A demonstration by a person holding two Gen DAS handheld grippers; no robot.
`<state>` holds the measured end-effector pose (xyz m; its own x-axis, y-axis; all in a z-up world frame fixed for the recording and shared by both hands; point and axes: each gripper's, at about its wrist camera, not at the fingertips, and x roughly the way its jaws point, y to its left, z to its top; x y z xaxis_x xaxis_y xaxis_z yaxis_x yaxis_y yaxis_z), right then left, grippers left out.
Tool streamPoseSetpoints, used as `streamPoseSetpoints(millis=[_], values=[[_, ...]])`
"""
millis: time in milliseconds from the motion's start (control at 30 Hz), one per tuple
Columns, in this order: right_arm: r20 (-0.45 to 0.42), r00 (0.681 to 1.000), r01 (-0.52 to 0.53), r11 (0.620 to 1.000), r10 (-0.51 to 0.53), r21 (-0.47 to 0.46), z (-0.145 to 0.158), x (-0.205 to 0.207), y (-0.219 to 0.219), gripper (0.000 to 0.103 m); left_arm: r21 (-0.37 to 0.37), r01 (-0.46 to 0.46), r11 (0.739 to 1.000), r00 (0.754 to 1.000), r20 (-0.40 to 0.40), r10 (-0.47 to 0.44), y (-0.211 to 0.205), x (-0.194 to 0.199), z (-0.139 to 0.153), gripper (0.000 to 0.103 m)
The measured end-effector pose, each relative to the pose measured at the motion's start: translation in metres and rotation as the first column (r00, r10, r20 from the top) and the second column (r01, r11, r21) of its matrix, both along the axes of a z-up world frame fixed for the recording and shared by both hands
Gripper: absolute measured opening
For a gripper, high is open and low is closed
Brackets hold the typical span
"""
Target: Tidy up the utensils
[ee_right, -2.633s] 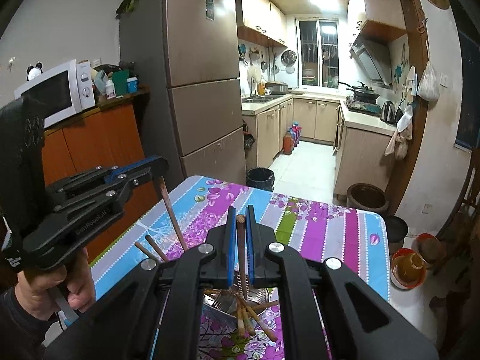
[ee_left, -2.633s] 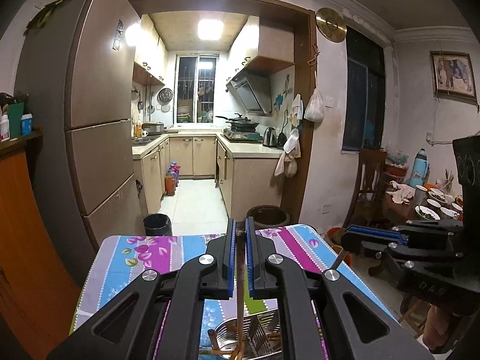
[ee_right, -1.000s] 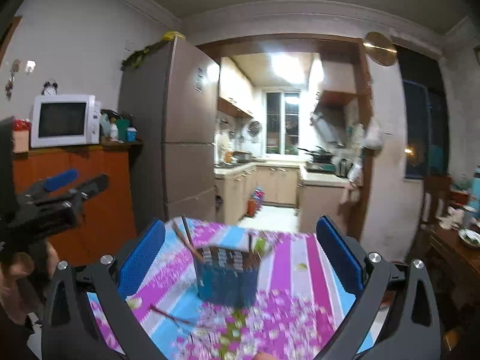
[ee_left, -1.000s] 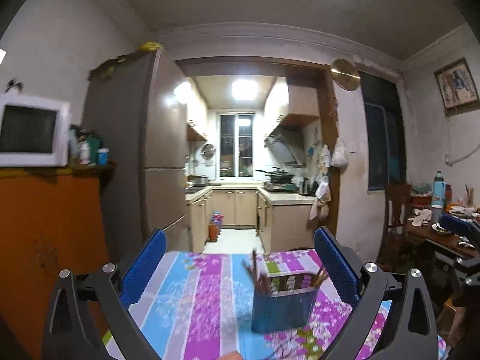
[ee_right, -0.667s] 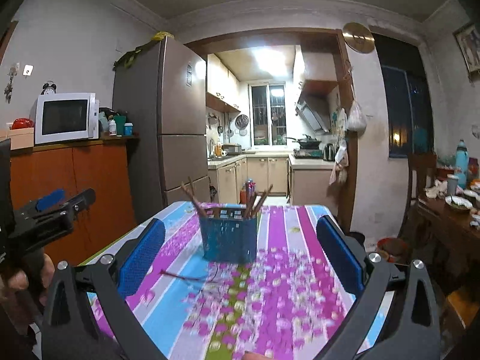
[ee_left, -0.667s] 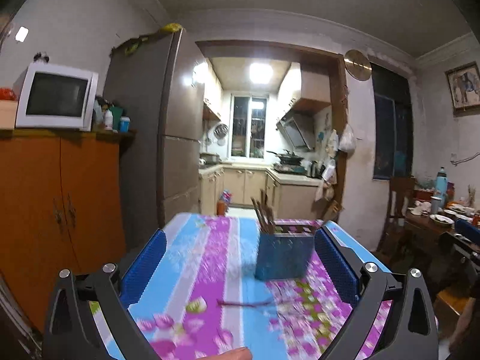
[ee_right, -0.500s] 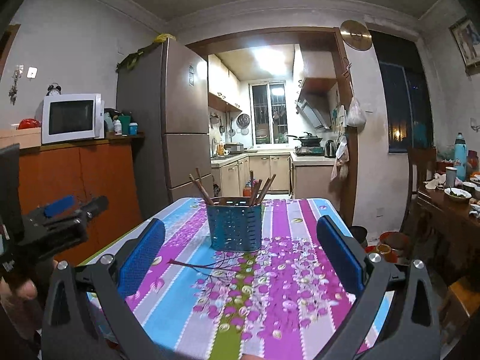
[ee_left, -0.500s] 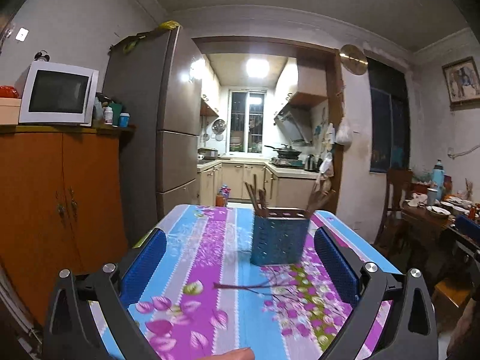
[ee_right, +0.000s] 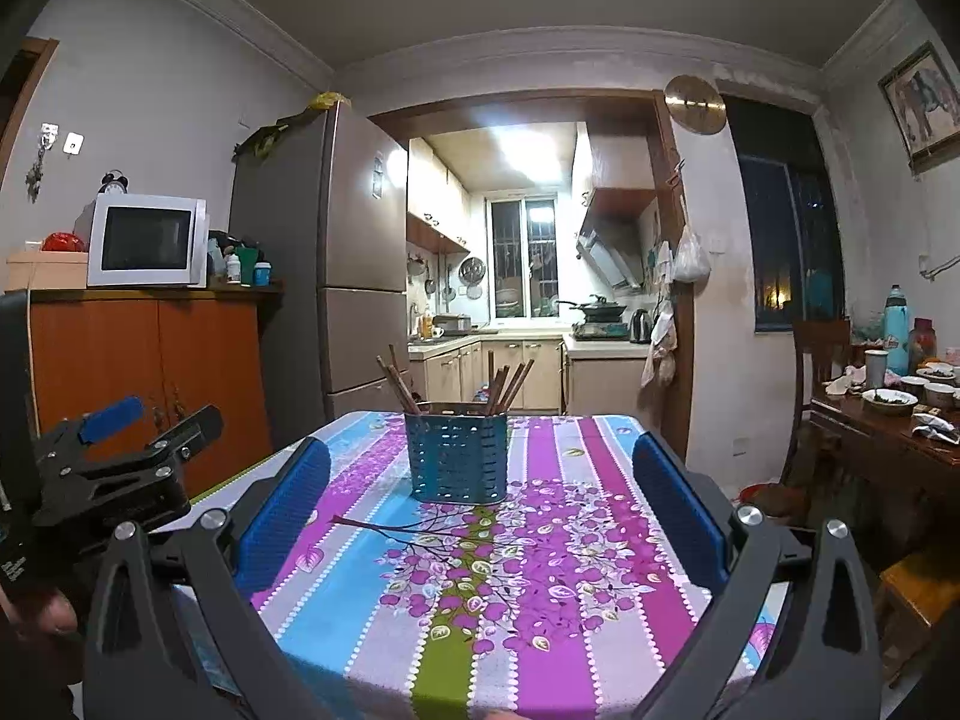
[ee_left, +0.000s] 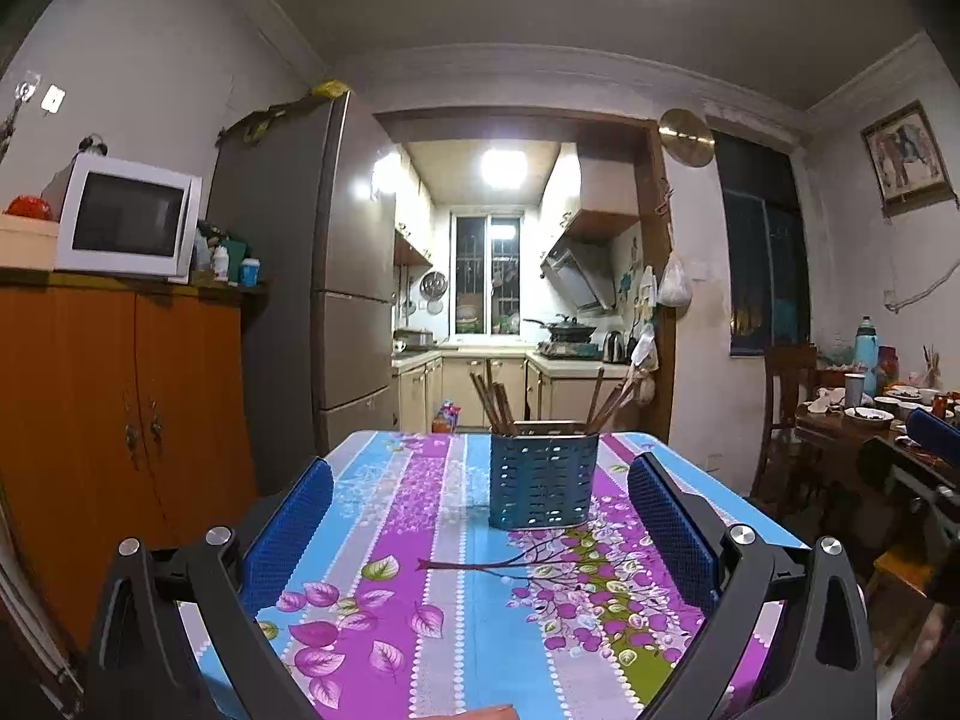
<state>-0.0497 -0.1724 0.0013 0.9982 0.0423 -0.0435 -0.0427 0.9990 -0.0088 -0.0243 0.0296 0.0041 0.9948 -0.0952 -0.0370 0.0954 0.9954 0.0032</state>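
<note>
1. Left wrist view: my left gripper [ee_left: 480,525] has its blue pads [ee_left: 288,531] spread wide, with nothing between them.
2. The blue utensil holder [ee_left: 543,480] stands upright on the flowered tablecloth [ee_left: 420,570] at about 1 o'clock from the fingers, well apart from them; brown chopsticks [ee_left: 492,402] lean out of its top.
3. Right wrist view: my right gripper [ee_right: 480,510] is also wide apart and empty.
4. Here the utensil holder [ee_right: 456,456] stands at about 11 o'clock, near the table's far end, with chopsticks [ee_right: 507,387] inside.
5. At 9 o'clock I see the left gripper [ee_right: 114,468], held beside the table.
</note>
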Motion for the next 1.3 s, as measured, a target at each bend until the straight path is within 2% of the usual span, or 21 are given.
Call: streamPoseSetpoints(millis=[200,633,1300], values=[[-0.002,1.000,0.030,1.000,-0.030,-0.003,-0.006,-0.001,-0.002,0.098,0.017,-0.004,1.000,1.000,0.011,0.004,-0.009,-0.003,-0.005,0.098],[0.000,1.000,0.024,1.000,-0.024,-0.004,-0.010,-0.004,-0.004,0.098,0.032,-0.018,0.999,1.000,0.024,0.017,-0.016,-0.007,-0.009,0.098],[-0.013,1.000,0.001,1.000,-0.001,-0.019,-0.010,-0.010,0.001,0.098,0.033,-0.007,0.999,1.000,-0.006,0.007,-0.014,-0.008,-0.012,0.098]])
